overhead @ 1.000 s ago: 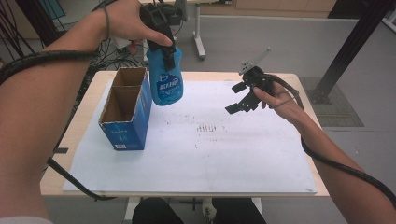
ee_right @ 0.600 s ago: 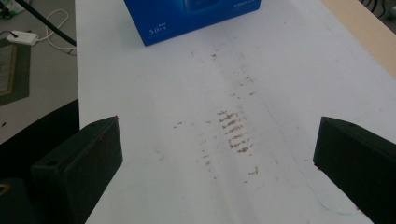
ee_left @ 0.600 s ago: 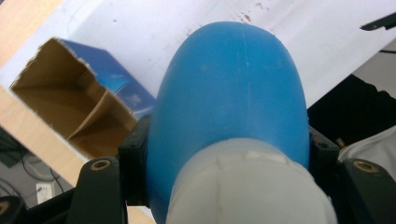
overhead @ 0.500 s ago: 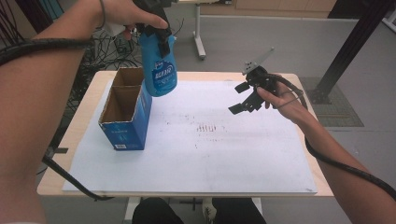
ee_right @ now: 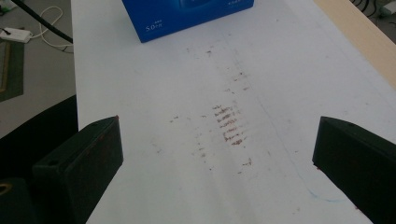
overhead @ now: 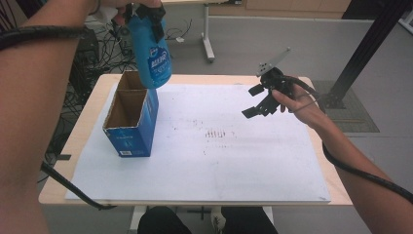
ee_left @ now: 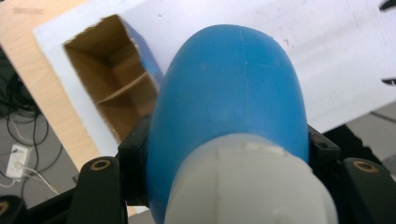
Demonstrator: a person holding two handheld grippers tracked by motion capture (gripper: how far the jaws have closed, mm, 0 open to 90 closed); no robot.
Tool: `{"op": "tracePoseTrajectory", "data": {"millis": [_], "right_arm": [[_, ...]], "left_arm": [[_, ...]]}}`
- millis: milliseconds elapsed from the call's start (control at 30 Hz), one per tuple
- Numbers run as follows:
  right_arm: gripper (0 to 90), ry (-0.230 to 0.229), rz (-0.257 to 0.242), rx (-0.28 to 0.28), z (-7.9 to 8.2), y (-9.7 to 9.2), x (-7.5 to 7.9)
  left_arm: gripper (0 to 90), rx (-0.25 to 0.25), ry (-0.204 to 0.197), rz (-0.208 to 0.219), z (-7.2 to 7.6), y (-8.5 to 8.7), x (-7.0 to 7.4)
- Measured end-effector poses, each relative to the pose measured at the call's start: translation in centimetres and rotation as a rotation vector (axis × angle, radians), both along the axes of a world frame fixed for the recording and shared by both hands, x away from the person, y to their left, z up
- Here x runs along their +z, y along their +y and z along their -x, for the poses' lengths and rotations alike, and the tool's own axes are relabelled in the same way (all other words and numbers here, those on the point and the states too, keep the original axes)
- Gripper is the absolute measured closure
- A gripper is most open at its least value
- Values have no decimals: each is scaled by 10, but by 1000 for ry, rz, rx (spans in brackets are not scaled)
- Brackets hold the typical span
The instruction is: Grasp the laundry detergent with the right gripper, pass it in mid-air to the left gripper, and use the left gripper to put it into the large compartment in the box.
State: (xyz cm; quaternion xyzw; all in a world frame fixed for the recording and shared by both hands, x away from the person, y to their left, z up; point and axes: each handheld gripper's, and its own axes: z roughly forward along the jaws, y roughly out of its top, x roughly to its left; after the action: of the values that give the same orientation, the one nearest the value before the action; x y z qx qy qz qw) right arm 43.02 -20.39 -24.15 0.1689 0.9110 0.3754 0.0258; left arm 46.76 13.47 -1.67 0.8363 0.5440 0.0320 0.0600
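Observation:
A blue bottle [overhead: 152,54] with a white label hangs in the air above the far end of an open blue cardboard box [overhead: 130,122]. My left gripper [overhead: 146,14] is shut on the bottle's upper part. From the left gripper view the bottle [ee_left: 229,102] bulges between the black jaws, and the box's divided brown inside [ee_left: 109,95] lies below it. My right gripper [overhead: 257,100] hovers above the right side of the table with its jaws wide apart and nothing between them.
A white sheet [overhead: 234,161] with brown smudges [ee_right: 229,126] covers the wooden table [overhead: 87,126]. The box's blue side [ee_right: 187,14] lies far ahead in the right gripper view. Cables lie on the floor at the far left [overhead: 97,48]. A black post [overhead: 365,48] stands at the right.
The left gripper has carried the bottle upward and a little left, from beside the box to above its far end. The right gripper has stayed put.

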Motion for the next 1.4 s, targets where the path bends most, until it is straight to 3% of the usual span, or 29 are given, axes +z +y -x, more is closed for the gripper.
{"op": "tracePoseTrajectory", "data": {"millis": [233, 600, 1033, 1400], "right_arm": [[15, -3, 12, -5, 2, -1, 2], [16, -11, 28, -11, 4, -1, 5], [17, 6, 42, -14, 6, -4, 1], [17, 14, 48, -17, 6, -6, -2]], "left_arm": [[371, 146, -35, 16, 0, 22, 13], [372, 367, -46, 31, 1, 56, 20], [371, 474, -40, 29, 3, 78, 12], [372, 528, -43, 32, 3, 89, 5]]}}
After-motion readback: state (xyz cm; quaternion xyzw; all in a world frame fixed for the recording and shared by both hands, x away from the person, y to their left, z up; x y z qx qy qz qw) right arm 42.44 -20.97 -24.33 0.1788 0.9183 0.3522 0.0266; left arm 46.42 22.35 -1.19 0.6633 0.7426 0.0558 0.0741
